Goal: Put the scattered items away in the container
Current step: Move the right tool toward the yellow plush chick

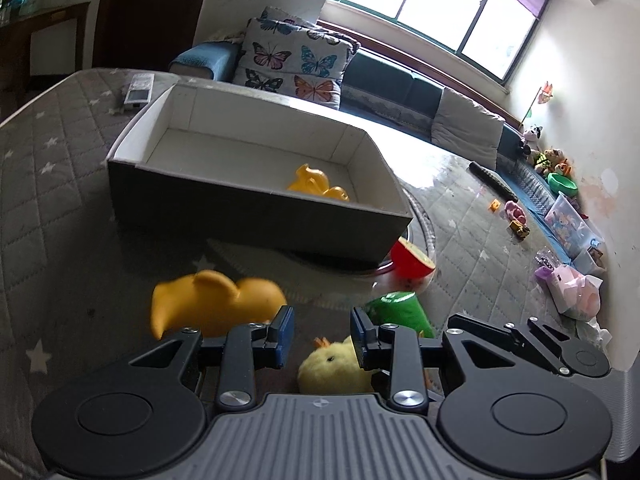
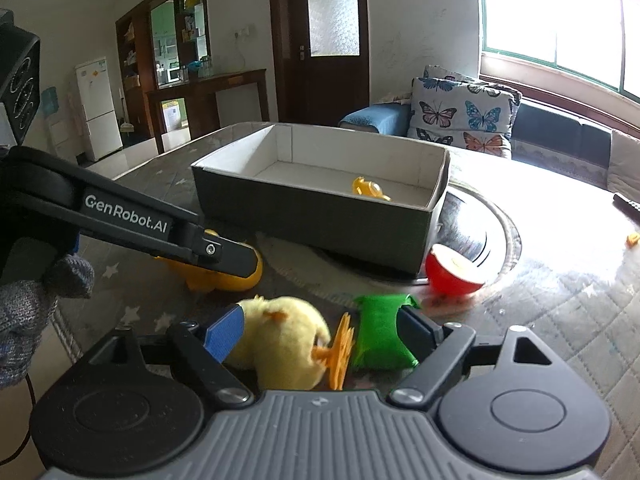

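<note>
Down at six o'clock in my right wrist view, my right gripper (image 2: 320,332) stands wide, its jaws spanning both the fluffy yellow chick (image 2: 280,340) and the green pouch (image 2: 380,332), gripping neither yet. My left gripper (image 1: 322,336) is open too, at a narrower gap, nothing between its pads (image 1: 285,334); the chick (image 1: 332,368) peeks up beside its right finger, and the yellow rubber duck (image 1: 216,300) lies at ten o'clock of the tips, blurred. Box (image 1: 256,212) sits at twelve o'clock, just beyond, one yellow duck (image 1: 318,184) already inside near the front wall. The red apple half (image 2: 454,272) waits at the box's near corner, two o'clock from my right tips. My read: early going, four items still out. For a clean pick I'd centre the right jaws on the chick's soft body alone, keeping the pouch outside, and squeeze gently since plush compresses. Left hand should slide toward ten o'clock and take the duck across its body. The risk is the two grippers crowding.
</note>
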`<state>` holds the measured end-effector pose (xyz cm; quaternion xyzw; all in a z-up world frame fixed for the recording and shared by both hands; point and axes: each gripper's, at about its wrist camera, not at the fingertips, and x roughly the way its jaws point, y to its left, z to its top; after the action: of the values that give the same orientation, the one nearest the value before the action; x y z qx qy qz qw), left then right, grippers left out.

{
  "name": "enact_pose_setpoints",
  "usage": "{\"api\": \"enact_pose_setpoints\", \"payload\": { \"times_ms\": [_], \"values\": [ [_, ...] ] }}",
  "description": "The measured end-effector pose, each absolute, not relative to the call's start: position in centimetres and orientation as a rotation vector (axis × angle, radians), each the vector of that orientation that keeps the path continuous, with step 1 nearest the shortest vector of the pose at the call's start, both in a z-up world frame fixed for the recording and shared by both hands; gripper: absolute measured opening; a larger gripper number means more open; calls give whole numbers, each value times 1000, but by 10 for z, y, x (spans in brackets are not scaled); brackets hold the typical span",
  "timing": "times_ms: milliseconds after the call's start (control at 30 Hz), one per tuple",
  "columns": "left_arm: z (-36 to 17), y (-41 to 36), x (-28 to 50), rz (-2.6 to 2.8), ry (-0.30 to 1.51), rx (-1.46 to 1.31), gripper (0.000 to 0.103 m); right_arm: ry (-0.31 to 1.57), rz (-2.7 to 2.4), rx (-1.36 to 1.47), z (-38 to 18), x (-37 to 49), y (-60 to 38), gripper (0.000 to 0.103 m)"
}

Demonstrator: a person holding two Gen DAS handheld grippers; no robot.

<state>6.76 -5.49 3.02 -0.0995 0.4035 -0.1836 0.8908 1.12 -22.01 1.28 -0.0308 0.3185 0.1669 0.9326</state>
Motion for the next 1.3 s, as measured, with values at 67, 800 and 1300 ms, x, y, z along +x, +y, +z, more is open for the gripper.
{"api": "enact_pose_setpoints", "payload": {
  "times_ms": [67, 800, 1300],
  "values": [
    [28, -52, 65, -378, 845, -215, 34, 650, 347, -68, 12, 8, -219, 85],
    [11, -41, 59, -413, 905, -264, 34, 705, 435, -126, -1, -4, -199, 86],
    [6, -44, 61, -459, 931, -283, 35, 721, 425, -105, -10, 12, -207, 76]
  ]
}}
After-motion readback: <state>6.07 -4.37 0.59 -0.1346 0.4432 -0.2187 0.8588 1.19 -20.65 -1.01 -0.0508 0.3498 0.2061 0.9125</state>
